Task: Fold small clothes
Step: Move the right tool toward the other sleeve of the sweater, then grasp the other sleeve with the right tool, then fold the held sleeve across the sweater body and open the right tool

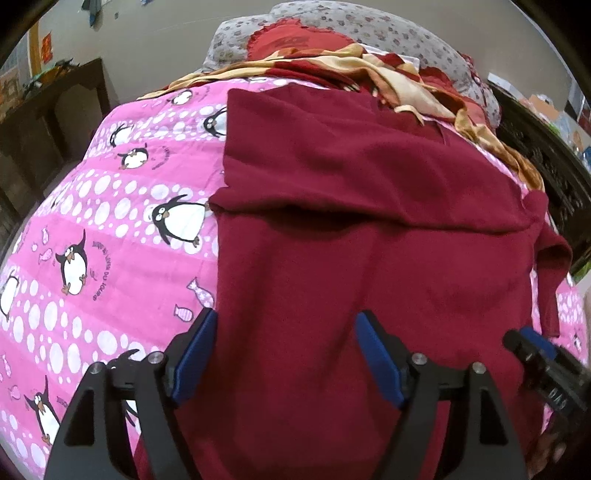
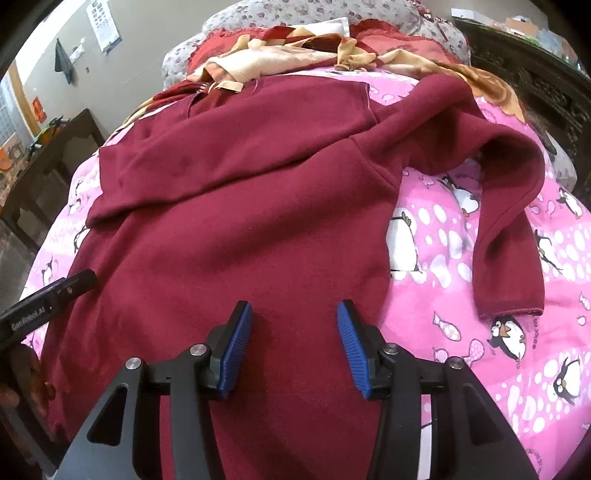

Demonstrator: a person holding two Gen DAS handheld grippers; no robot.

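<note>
A maroon sweater lies spread on a pink penguin-print bedspread. Its left sleeve is folded across the chest. In the right wrist view the sweater has its right sleeve looped out over the bedspread. My left gripper is open and empty over the sweater's lower left edge. My right gripper is open and empty over the sweater's lower body. Each gripper shows at the edge of the other's view, the right one and the left one.
A crumpled yellow and red cloth and floral pillows lie at the head of the bed. Dark wooden furniture stands left of the bed and a dark carved piece stands on the right.
</note>
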